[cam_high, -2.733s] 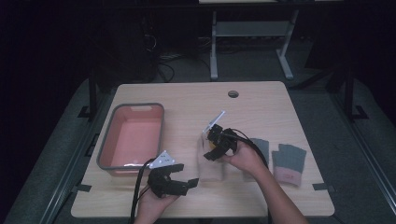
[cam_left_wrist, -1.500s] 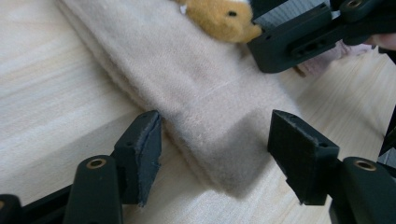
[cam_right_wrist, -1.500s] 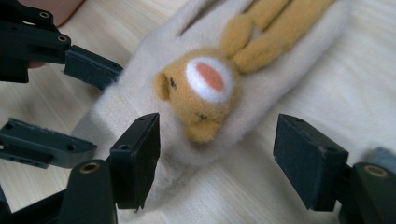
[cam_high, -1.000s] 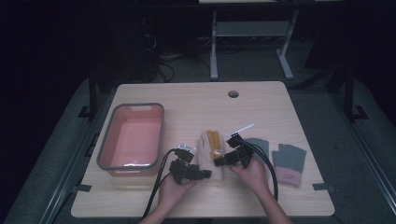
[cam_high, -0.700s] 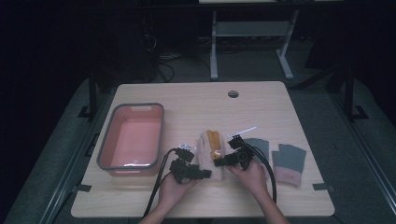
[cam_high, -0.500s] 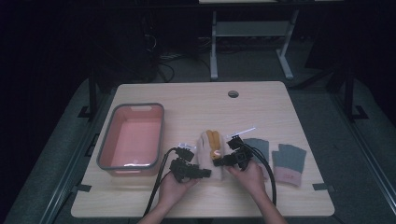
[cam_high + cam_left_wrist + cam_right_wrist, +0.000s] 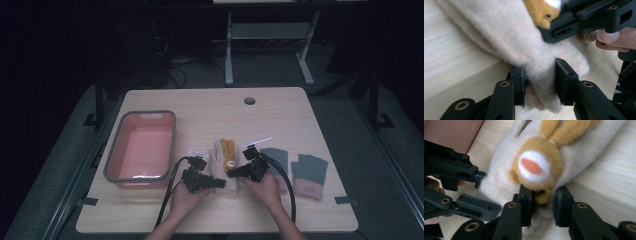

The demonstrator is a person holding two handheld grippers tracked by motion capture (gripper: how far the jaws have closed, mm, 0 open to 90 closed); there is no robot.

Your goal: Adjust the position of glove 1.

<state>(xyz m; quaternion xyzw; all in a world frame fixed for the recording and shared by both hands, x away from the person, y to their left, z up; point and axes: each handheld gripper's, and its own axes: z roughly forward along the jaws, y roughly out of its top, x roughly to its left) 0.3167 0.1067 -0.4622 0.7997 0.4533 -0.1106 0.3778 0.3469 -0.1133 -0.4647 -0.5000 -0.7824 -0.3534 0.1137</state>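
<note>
Both grippers work on the cream glove, which lies on the wooden table just right of the pink tub, with two grey gloves farther to its right. The left gripper has just been closing, and its jaws are clamped on a fold of the glove's cuff edge on the side toward the tub; the fabric bunches between the pads. The right gripper has also just been closing, and its jaws pinch the glove's other cuff edge, right below the orange plush patch with a white and pink oval. The two grippers' tips sit near each other across the cuff.
</note>
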